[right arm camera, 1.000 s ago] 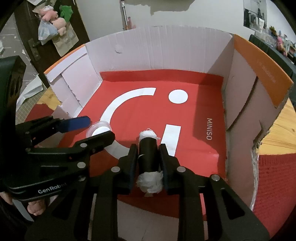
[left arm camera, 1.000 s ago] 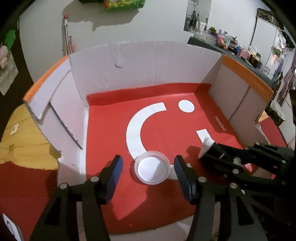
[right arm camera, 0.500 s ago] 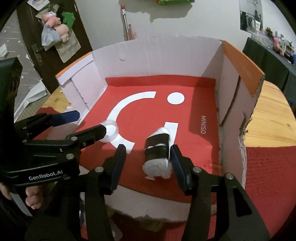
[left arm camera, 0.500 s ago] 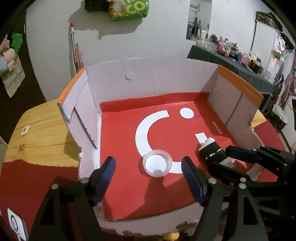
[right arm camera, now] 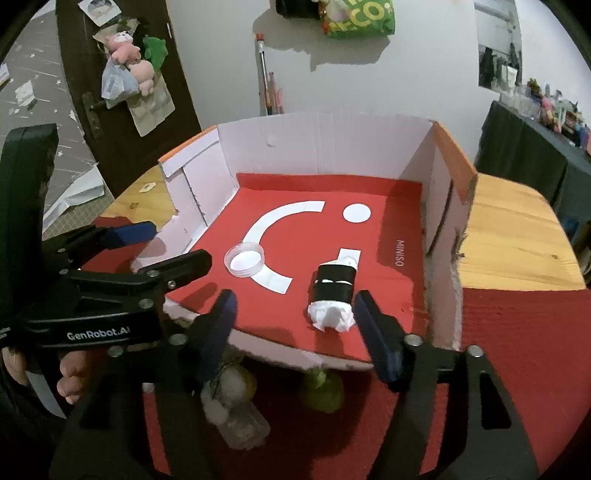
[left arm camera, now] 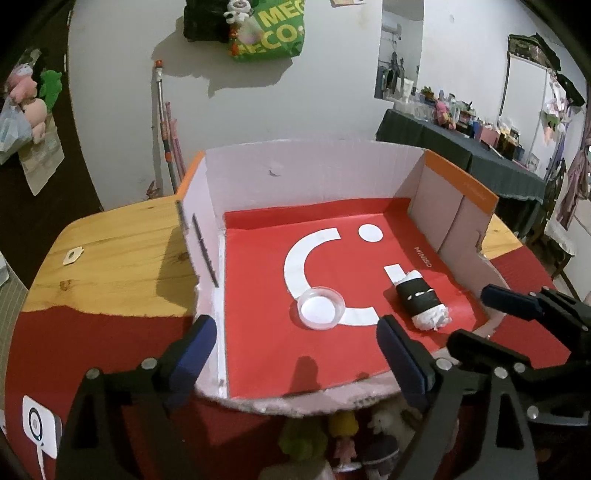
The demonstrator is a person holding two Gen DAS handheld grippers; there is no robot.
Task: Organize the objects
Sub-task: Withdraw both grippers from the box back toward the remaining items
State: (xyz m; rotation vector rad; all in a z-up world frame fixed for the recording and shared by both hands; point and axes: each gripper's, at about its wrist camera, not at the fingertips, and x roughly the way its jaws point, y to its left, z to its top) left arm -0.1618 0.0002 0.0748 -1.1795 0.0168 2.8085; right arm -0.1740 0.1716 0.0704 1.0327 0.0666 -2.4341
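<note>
**Two items down in the box**

Both look light. The black-wrapped roll (right arm camera: 335, 284), soft white tissue bulging from its ends, lies on the red liner (right arm camera: 369, 314) near the front edge; I'd take it across its firmer black middle. The clear plastic lid (left arm camera: 320, 308) is thin and slippery. My right gripper (right arm camera: 293, 325) and left gripper (left arm camera: 295, 345) have just been opening and hold nothing. Cardboard box (left arm camera: 314, 173) walls surround them.

MINISO: red box floor (right arm camera: 400, 254), 3 o'clock edge | GenRobot.AI: left gripper (right arm camera: 98, 335) body | MEG…ECO: green wall bag (left arm camera: 273, 33), 12 o'clock
</note>
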